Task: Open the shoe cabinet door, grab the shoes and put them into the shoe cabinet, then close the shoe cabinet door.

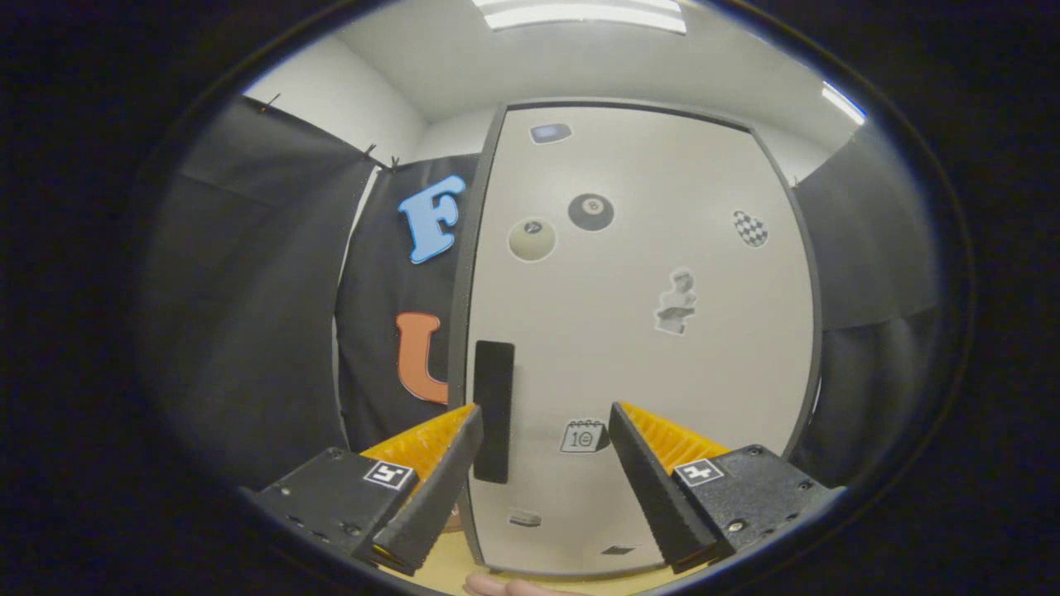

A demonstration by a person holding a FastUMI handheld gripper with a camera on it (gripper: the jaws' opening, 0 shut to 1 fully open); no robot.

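The shoe cabinet door stands shut straight ahead, a tall pale panel with a dark frame and several stickers on it. A black upright handle sits near the door's left edge, low down. My gripper is open and faces the door. The left fingertip lies just left of the handle, while the right fingertip is well to its right. Nothing is held between the fingers.
Black cloth walls hang on both sides of the cabinet. A strip of light wooden floor shows at the foot of the door, and part of a hand shows below the gripper.
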